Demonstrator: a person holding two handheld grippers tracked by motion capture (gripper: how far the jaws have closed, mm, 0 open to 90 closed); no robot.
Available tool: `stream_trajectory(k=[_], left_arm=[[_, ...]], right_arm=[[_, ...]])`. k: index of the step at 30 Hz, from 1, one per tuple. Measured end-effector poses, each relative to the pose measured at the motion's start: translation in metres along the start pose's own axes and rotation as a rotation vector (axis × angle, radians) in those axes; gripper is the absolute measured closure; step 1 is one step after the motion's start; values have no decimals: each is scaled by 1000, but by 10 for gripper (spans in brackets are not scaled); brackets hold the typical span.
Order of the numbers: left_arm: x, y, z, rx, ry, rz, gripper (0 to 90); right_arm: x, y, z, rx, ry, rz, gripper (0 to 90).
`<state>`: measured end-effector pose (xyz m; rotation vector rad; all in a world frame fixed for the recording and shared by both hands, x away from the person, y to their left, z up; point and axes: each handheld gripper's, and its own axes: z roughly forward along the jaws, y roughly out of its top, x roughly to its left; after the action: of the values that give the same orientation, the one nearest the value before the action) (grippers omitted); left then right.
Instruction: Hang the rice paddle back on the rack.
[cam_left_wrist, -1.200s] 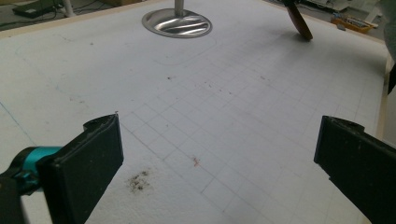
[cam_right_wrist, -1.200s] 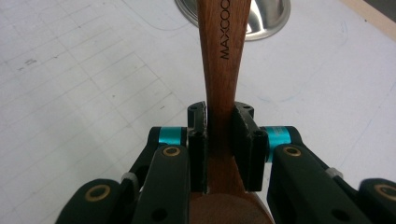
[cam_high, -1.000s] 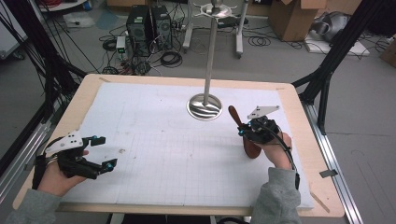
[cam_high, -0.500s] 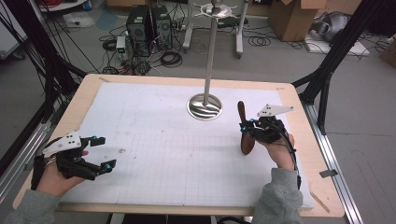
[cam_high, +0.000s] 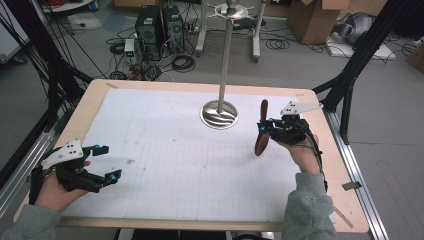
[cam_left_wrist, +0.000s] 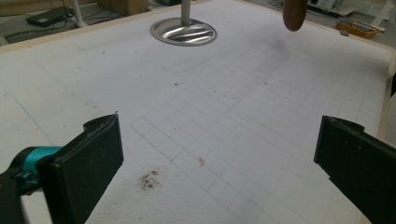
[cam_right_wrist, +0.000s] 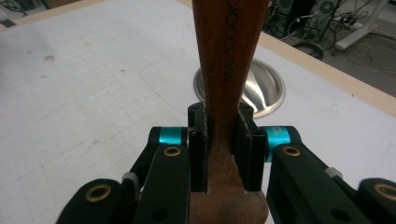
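We hold the wooden spoon (cam_high: 261, 128) upright near the counter's (cam_high: 150, 90) right edge, right tongs (cam_high: 268, 128) clamped on its handle, probably to hang it on the stand (cam_high: 220, 112); left tongs (cam_high: 106, 162) gape empty.

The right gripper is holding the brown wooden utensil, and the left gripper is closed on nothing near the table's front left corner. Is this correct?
Not entirely. The left gripper is open, not closed: the left gripper view shows its two black jaws standing wide apart with bare table between them. The rest holds: the right gripper clamps the brown wooden utensil.
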<state>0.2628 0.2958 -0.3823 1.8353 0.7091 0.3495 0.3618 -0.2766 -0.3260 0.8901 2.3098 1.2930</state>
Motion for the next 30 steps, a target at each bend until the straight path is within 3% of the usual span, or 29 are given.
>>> stream_trajectory(k=[9, 14, 22, 27, 30], left_arm=[[1, 2, -5, -19, 0, 11, 18], [4, -1, -5, -16, 14, -4, 18], [2, 0, -2, -15, 16, 8, 18], [5, -3, -4, -7, 30, -3, 18], [5, -3, -7, -20, 28, -7, 18]], right_arm=[[3, 28, 5, 18, 67, -21, 773], [-10, 40, 6, -45, 97, 22, 773], [-18, 57, 10, -50, 74, 19, 774], [-21, 73, 13, -60, 78, 57, 774], [-20, 79, 16, -56, 77, 55, 774]])
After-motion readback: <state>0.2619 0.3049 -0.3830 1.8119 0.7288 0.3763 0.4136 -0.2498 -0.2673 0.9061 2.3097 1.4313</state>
